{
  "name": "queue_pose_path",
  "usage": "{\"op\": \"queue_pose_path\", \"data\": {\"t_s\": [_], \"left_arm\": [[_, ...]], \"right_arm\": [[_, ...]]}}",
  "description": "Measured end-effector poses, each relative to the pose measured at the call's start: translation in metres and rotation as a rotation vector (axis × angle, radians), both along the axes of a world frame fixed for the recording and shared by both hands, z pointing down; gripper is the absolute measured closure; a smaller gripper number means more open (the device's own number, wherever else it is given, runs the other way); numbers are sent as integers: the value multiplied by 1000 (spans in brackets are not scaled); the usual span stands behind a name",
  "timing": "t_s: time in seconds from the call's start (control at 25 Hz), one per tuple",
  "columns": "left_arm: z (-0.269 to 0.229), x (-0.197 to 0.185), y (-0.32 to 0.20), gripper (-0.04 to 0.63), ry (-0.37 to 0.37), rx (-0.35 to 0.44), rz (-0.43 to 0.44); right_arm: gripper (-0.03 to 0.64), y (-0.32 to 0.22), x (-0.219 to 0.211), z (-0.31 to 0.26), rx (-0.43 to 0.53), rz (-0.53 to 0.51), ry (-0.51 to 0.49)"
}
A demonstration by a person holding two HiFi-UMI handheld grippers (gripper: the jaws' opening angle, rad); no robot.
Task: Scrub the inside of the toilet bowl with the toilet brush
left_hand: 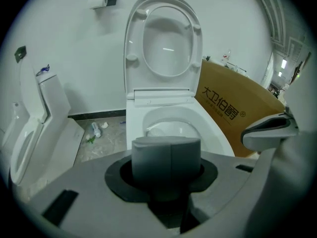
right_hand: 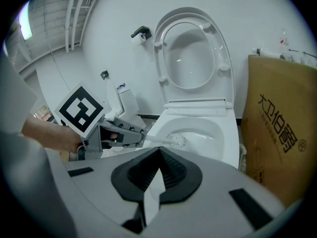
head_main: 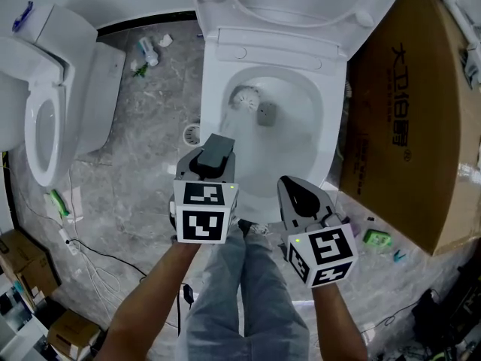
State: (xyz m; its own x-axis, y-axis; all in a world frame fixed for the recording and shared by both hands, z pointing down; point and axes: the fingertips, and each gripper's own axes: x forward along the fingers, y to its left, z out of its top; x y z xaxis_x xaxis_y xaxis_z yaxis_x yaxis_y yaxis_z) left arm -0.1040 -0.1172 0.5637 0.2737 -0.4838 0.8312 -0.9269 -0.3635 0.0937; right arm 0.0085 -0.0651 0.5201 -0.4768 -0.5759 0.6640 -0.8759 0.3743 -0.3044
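Note:
The white toilet (head_main: 225,134) stands with lid and seat raised, its bowl (left_hand: 171,118) open below me. My left gripper (head_main: 217,145) is shut on the white handle of the toilet brush, which reaches over the bowl's left rim. The bristle head (head_main: 245,96) rests against the inner wall at the bowl's upper left, and it also shows in the right gripper view (right_hand: 177,141). A small grey square thing (head_main: 266,113) lies in the bowl beside the bristles. My right gripper (head_main: 291,186) hangs shut and holds nothing, just above the bowl's front rim, right of the left gripper (right_hand: 116,135).
A second white toilet (head_main: 52,89) stands at the left. A big cardboard box (head_main: 406,111) leans close on the right. A bottle and scraps (head_main: 148,51) lie on the grey floor, cables (head_main: 98,269) at lower left, small green things (head_main: 376,238) at right. The person's legs (head_main: 248,292) are below.

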Motion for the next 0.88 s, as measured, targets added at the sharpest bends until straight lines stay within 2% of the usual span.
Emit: {"op": "queue_pose_path", "data": {"t_s": [0.28,0.56,0.88], "left_arm": [[-5,-14,25,437,-36,-48,-9],[-10,-17,65,437,-34,-126,-39],[-8,-7,104,437,-44,-213,47]], "right_arm": [[618,-1,-4,-6,11,-8,-3],[618,4,-1,-9,12,-19,4],[618,6,2,-16,20,-5,5]]}}
